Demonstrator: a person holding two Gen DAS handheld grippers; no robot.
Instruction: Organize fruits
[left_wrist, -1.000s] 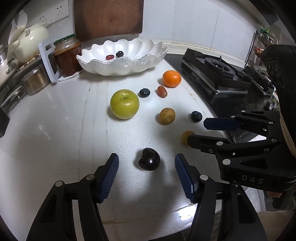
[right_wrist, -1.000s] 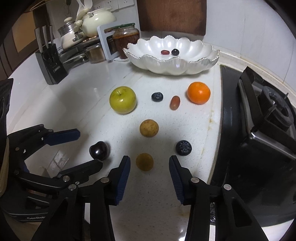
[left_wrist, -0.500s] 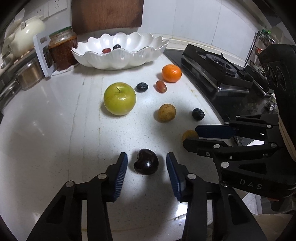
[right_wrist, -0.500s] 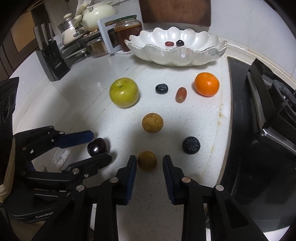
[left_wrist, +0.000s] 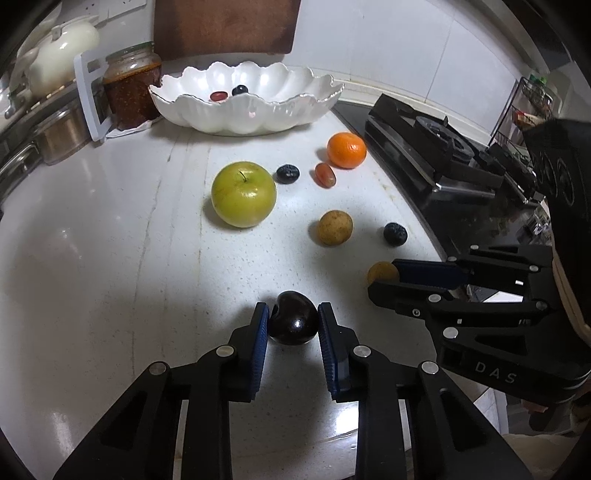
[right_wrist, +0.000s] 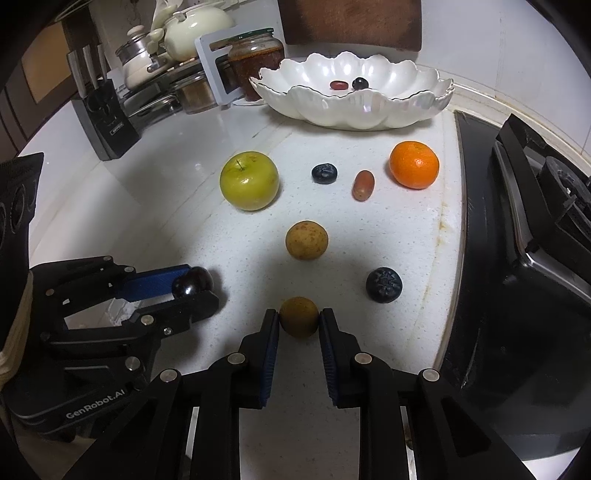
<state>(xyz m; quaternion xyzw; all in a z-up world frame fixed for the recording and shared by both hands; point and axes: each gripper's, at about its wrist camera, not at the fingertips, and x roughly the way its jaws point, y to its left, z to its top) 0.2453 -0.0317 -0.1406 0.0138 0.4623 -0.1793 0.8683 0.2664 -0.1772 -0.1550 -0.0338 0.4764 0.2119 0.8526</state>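
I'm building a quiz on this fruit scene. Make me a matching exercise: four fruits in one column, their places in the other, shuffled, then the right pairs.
Things:
1. dark cherry
2. small brown fruit
3. red grape
4. orange

Places:
A. inside the white bowl
B. on the counter near the stove
C. between the pads of the left gripper
D. between the pads of the right gripper

Pairs: 1-C, 2-D, 3-A, 4-B
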